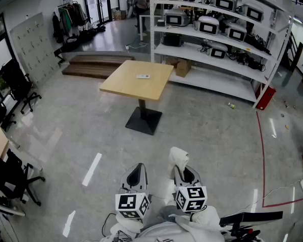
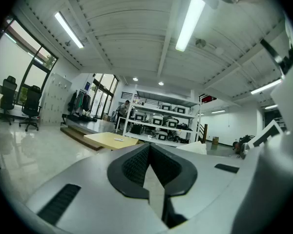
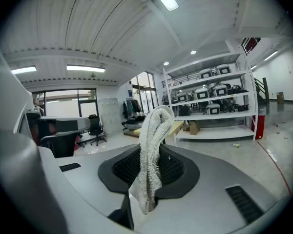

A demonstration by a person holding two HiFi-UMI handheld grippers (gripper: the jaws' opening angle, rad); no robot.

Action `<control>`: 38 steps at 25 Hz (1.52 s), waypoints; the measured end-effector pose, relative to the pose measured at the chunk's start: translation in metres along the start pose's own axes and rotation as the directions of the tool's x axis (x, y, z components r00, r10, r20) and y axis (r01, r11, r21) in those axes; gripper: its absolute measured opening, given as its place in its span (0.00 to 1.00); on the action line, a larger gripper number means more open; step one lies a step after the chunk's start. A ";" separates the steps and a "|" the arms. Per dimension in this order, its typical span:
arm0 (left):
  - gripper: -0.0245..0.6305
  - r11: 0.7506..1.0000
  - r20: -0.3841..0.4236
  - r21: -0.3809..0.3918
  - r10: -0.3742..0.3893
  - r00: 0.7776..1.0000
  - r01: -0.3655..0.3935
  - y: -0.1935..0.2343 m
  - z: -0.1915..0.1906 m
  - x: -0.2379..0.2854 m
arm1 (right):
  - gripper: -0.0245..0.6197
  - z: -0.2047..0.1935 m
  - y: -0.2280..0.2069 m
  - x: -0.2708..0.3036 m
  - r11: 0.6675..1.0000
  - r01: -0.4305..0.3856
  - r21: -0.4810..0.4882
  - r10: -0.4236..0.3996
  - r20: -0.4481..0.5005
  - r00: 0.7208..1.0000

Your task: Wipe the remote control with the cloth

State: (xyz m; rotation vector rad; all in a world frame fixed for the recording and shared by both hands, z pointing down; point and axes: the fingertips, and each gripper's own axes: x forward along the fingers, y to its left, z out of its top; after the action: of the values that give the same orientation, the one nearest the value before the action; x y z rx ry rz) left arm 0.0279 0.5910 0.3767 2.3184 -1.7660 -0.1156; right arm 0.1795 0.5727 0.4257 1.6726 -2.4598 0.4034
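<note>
Two grippers, side by side: right gripper [image 3: 147,168] clenched on one white cloth [image 3: 154,130], left gripper [image 2: 147,152] closed tight, nothing between its jaws. Well beyond, one wooden table [image 1: 120,87], one remote control [image 1: 143,76] lying slightly toward its far edge.

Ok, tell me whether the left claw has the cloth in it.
No, the cloth is pinched in the right claw, while the left claw is shut with nothing between its jaws.
</note>
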 end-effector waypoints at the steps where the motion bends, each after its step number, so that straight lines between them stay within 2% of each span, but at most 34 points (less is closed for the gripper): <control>1: 0.04 1.000 -0.005 0.000 -0.001 1.000 0.001 0.003 -0.001 0.004 | 0.18 0.001 -0.001 0.005 1.000 0.003 0.003 -0.003 0.000 1.000; 11: 0.04 1.000 -0.003 0.004 0.017 1.000 -0.017 0.031 0.001 0.063 | 0.18 0.020 -0.021 0.073 1.000 0.003 0.003 -0.003 0.017 1.000; 27: 0.04 0.998 -0.001 0.026 0.065 0.998 -0.065 0.068 0.036 0.224 | 0.18 0.080 -0.080 0.233 0.998 -0.064 0.024 0.064 0.005 0.998; 38: 0.04 0.993 0.017 0.023 0.118 0.993 -0.118 0.111 0.048 0.291 | 0.18 0.085 -0.093 0.307 0.994 -0.111 -0.001 0.111 -0.022 0.994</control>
State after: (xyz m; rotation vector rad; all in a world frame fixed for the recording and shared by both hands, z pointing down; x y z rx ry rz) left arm -0.0067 0.2774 0.3761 2.2284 -1.9177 -0.0934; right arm 0.1543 0.2423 0.4390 1.5267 -2.5436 0.4298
